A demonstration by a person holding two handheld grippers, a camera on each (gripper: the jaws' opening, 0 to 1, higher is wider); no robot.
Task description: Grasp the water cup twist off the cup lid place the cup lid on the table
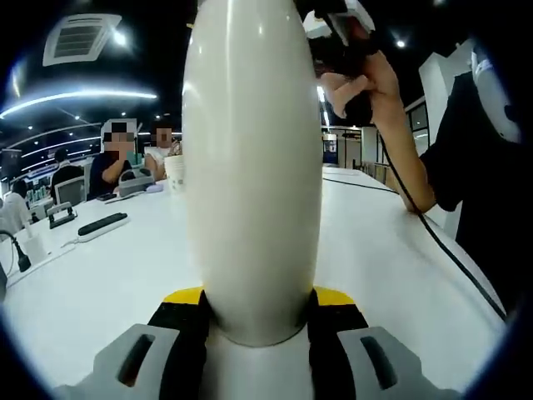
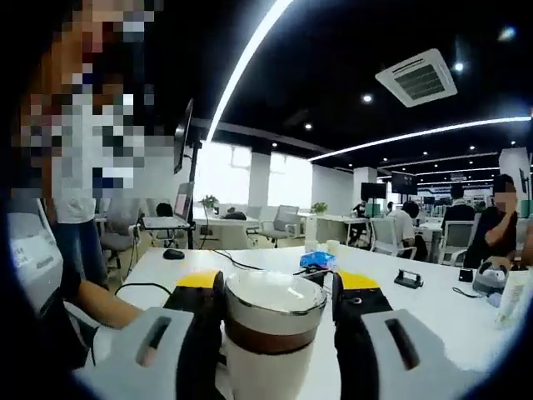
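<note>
A tall white water cup point(image 1: 252, 167) stands upright and close in the left gripper view, and my left gripper point(image 1: 258, 298) is shut on its lower body, with the yellow-tipped black fingers point(image 1: 185, 312) pressed to both sides. Seen from the right gripper view, the cup lid point(image 2: 275, 293) is white-topped with a brown band and sits on the cup. My right gripper point(image 2: 275, 287) is shut on the lid from both sides. At the top of the left gripper view, that right gripper point(image 1: 337, 29) shows in a person's hand point(image 1: 371, 83) at the cup's top.
The white table point(image 1: 391, 250) stretches behind, with a power strip point(image 1: 102, 225) and a paper cup point(image 1: 175, 171) at the left and a black cable point(image 1: 450, 250) at the right. A blue item point(image 2: 316, 260) and a black mouse point(image 2: 173, 254) lie further off. People sit at the far end.
</note>
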